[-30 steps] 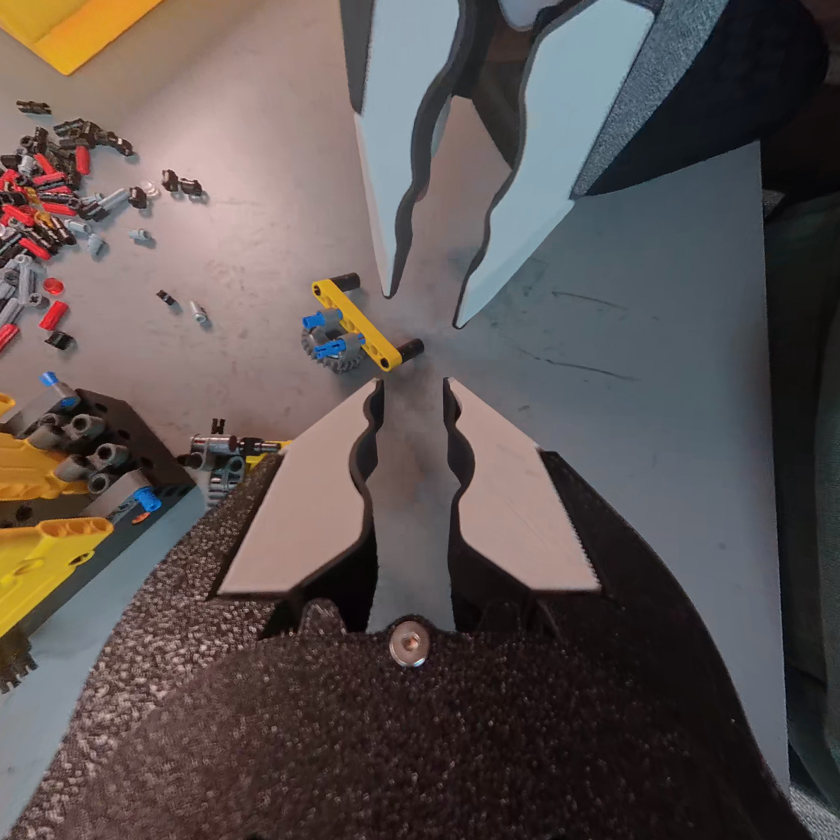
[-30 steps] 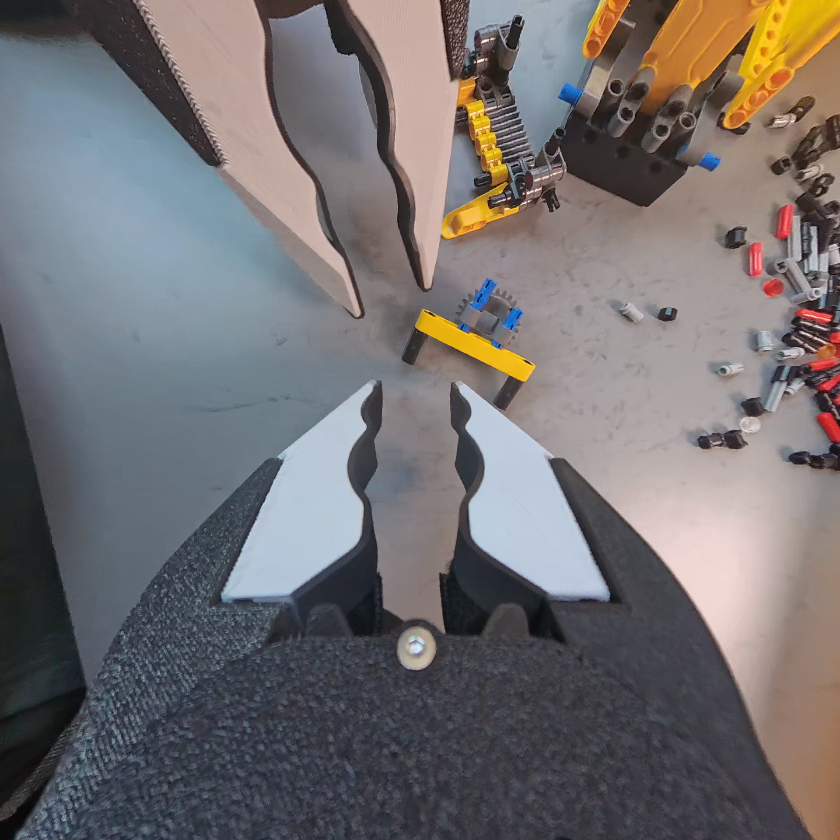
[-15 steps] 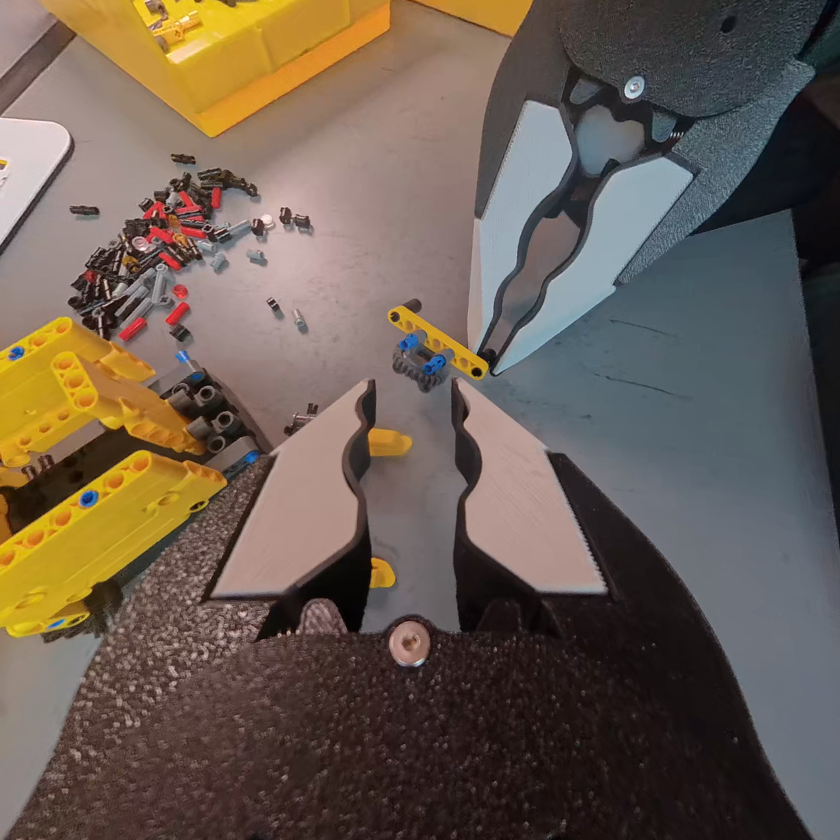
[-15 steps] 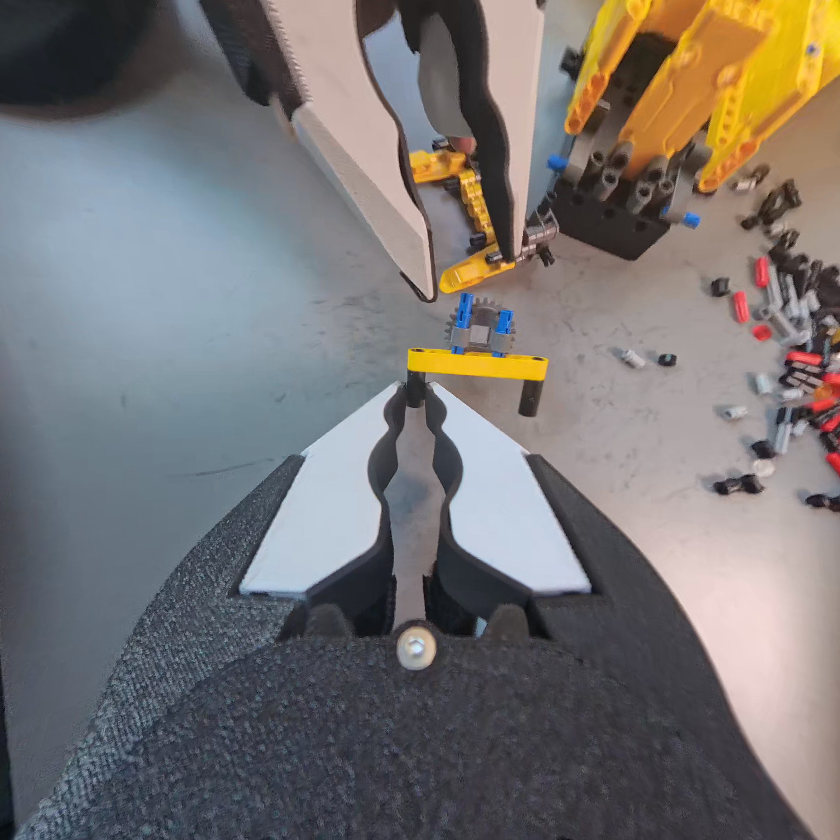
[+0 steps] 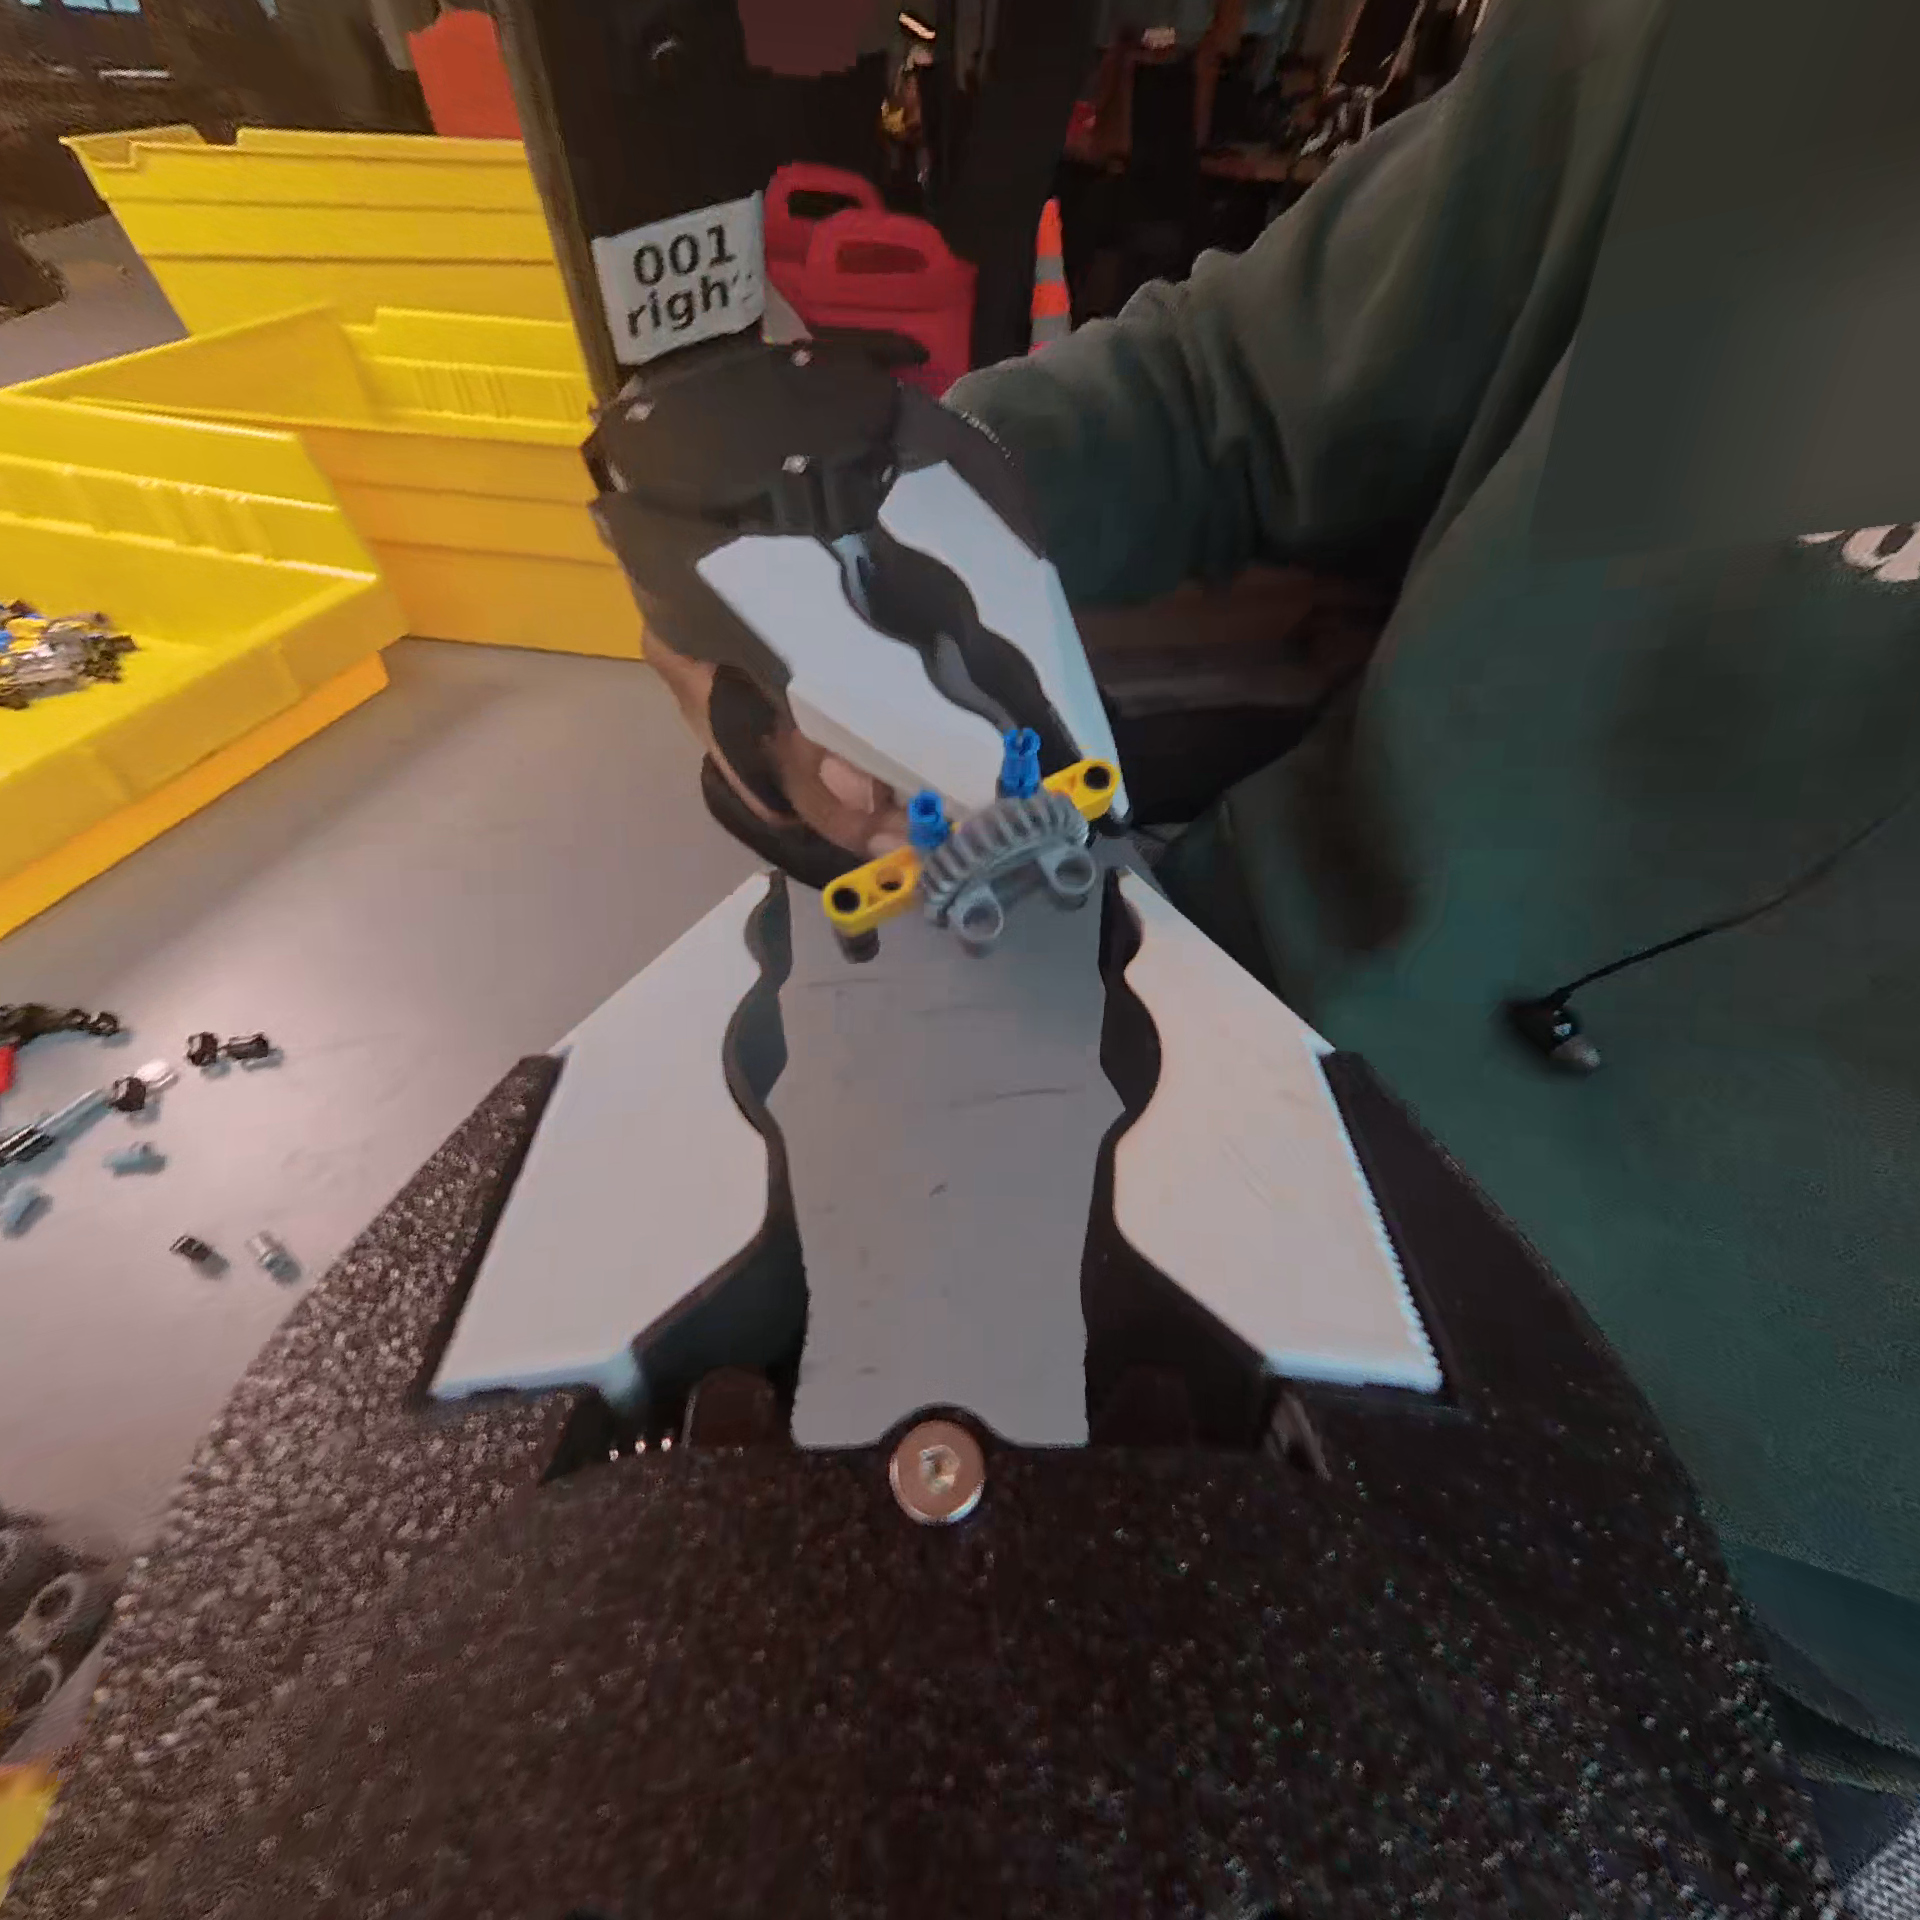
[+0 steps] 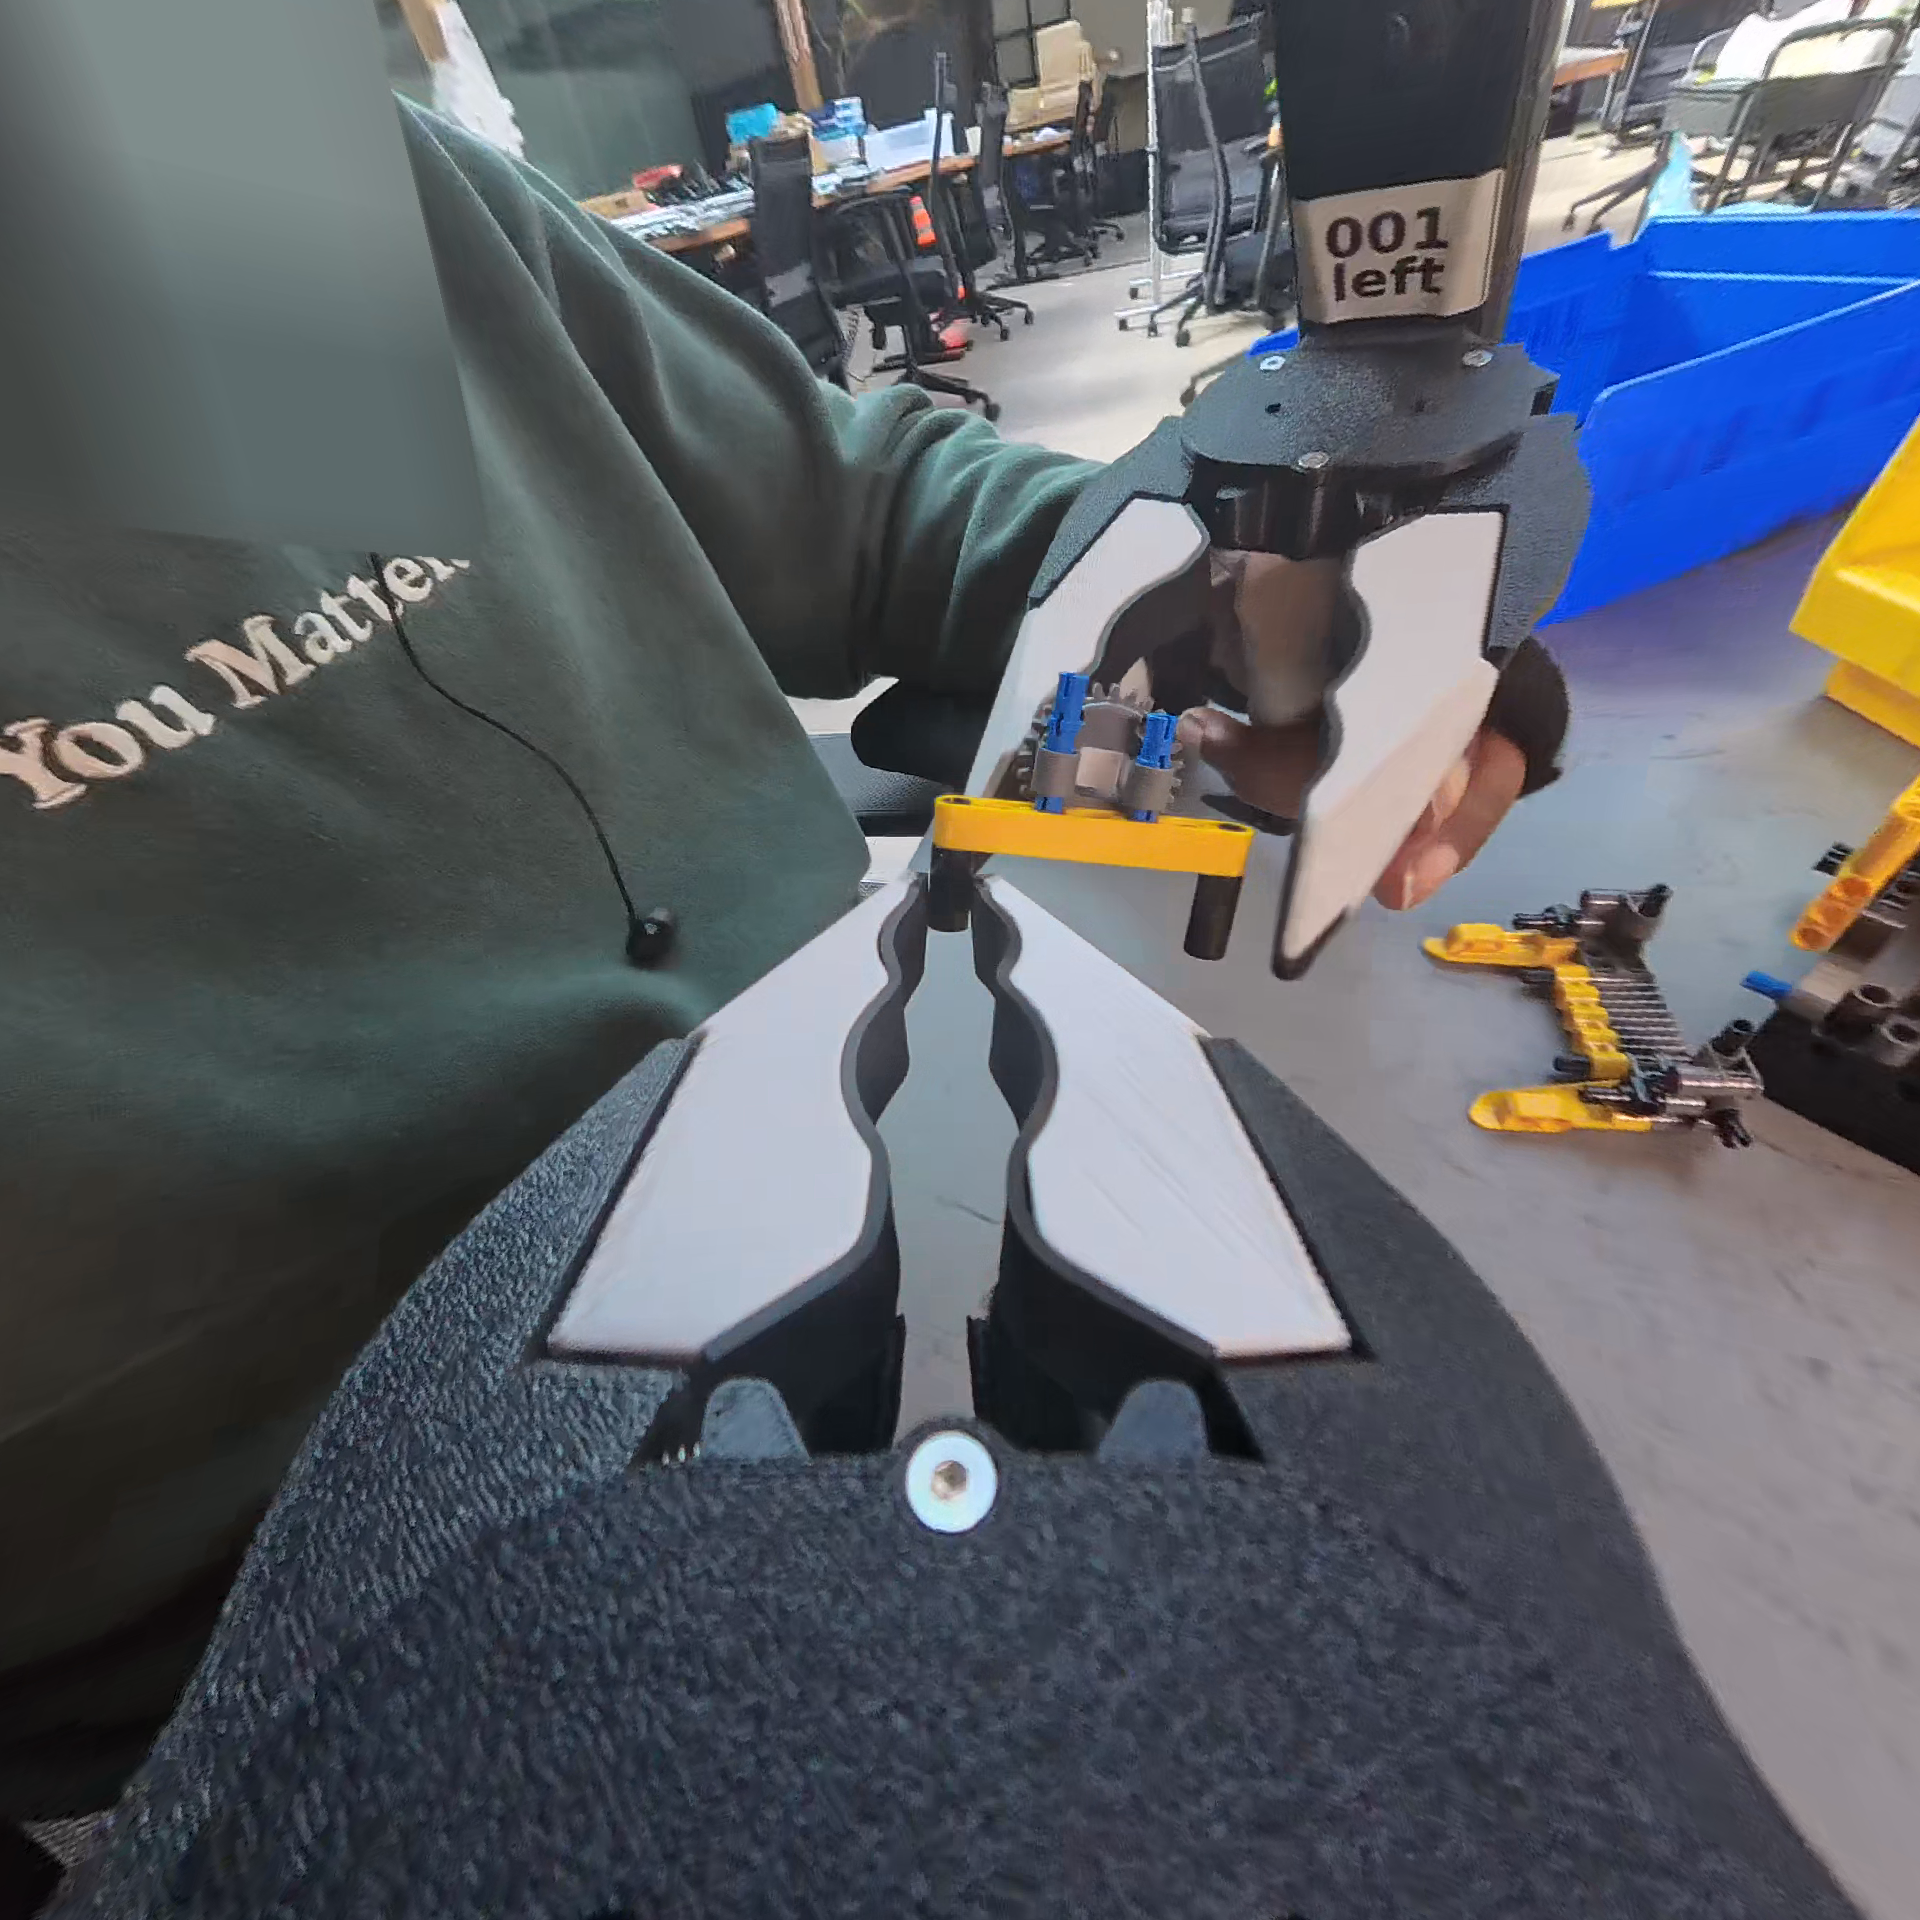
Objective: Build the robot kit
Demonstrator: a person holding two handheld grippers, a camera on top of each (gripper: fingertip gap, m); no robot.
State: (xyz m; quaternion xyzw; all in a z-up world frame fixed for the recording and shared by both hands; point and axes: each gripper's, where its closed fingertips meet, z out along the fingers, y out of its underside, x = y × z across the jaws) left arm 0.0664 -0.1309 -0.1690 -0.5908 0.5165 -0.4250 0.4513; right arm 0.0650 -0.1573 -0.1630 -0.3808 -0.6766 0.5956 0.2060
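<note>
- Right gripper (image 6: pixel 948 902) nearly closed, jaws pinching a black pin (image 6: pixel 945 891) at one end of a small yellow beam (image 6: pixel 1091 833); whole piece lifted clear of the tabletop (image 6: pixel 1558 1299).
- Carried on the beam: a grey gear (image 6: pixel 1101 740) with a grey connector and two blue pins (image 6: pixel 1068 717) standing up from it; a second black pin (image 6: pixel 1207 923) hanging free at the beam's far end.
- Left gripper (image 5: pixel 940 894) wide open, gripping nothing; beam assembly (image 5: pixel 977 852) just ahead of its tips, level with the gap between the jaws.
- Seen from the right wrist view, left gripper (image 6: pixel 1122 894) facing back, its open jaws straddling the gear side of the beam; contact not discernible.
- Right of the right jaws, lying on the tabletop: a yellow-and-black built section (image 6: pixel 1590 1023); beyond it, a black block with grey pins (image 6: pixel 1860 1049).
- Left of the left jaws: scattered small loose parts (image 5: pixel 135 1101) on the tabletop, yellow bins (image 5: pixel 260 499) farther off.
- Behind both grippers: a person's green sweatshirt (image 6: pixel 520 727), a thin black cord hanging over it.
</note>
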